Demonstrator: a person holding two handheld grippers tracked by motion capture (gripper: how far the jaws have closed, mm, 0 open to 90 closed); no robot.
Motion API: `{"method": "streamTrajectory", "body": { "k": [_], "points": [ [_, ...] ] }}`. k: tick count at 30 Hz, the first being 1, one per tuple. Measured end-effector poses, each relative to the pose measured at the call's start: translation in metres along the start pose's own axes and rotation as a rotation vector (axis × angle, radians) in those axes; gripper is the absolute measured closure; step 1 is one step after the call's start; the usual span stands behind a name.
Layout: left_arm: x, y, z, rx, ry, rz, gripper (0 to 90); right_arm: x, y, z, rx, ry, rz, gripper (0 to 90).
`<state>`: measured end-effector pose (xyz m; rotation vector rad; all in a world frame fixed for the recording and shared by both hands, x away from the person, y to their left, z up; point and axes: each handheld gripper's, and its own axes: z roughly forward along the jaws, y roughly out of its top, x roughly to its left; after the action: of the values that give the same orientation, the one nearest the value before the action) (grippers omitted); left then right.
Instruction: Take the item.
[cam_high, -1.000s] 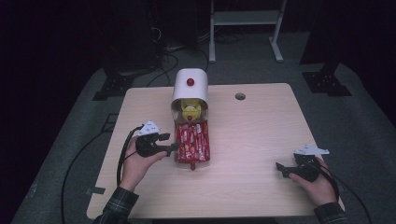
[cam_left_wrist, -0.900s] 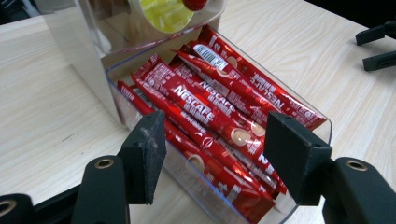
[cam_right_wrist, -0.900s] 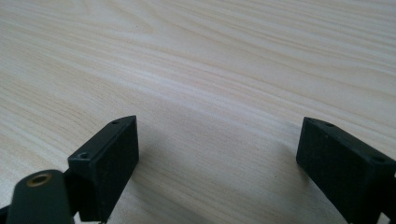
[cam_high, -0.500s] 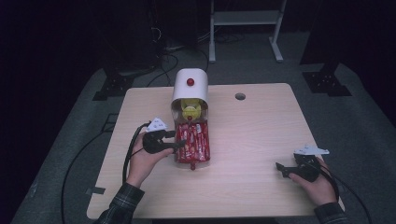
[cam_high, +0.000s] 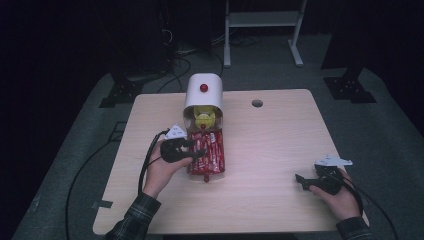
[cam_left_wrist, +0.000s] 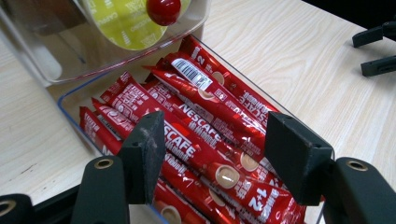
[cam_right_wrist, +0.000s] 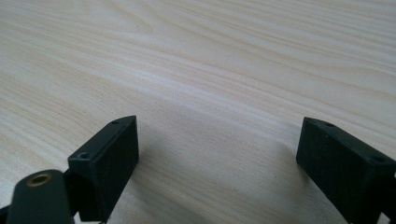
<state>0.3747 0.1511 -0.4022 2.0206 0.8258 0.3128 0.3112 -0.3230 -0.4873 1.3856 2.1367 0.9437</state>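
My left fingers (cam_left_wrist: 212, 156) hover wide over the sachets (cam_left_wrist: 201, 140): light, slippery, soft. I'd pinch one mid-length; tray (cam_left_wrist: 70, 100) at twelve.

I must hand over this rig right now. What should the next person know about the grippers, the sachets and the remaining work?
Left gripper: open, hovering over the red coffee sachets, fingers on either side of one, not pressing it.
Right gripper: open, nothing between its fingers, low over bare table near the right front corner.
Sachets lie in the clear drawer, pulled out of the white dispenser; yellow capsules sit behind.
Done: drawer open. Left: probably lower, close on a sachet, lift it out.
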Motion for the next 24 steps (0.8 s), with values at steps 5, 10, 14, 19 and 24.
{"method": "streamTrajectory", "body": {
  "k": [5,10,14,19,24],
  "points": [
    [-0.002,0.002,0.007,0.004,-0.003,-0.002,37.7,0.000,0.000,0.000,0.000,0.000,0.000,11.8],
    [-0.004,0.004,0.013,0.016,-0.002,0.003,36.4,0.000,0.000,0.000,0.000,0.000,0.000,11.9],
    [-0.006,0.008,0.018,0.026,0.003,0.008,36.2,0.000,0.000,0.000,0.000,0.000,0.000,11.9],
    [-0.008,0.009,0.027,0.044,0.006,0.009,36.2,0.000,0.000,0.000,0.000,0.001,-0.001,11.9],
    [-0.011,0.008,0.033,0.059,0.014,0.008,36.1,0.000,0.000,0.000,0.000,0.001,-0.001,12.0]
  ]
}}
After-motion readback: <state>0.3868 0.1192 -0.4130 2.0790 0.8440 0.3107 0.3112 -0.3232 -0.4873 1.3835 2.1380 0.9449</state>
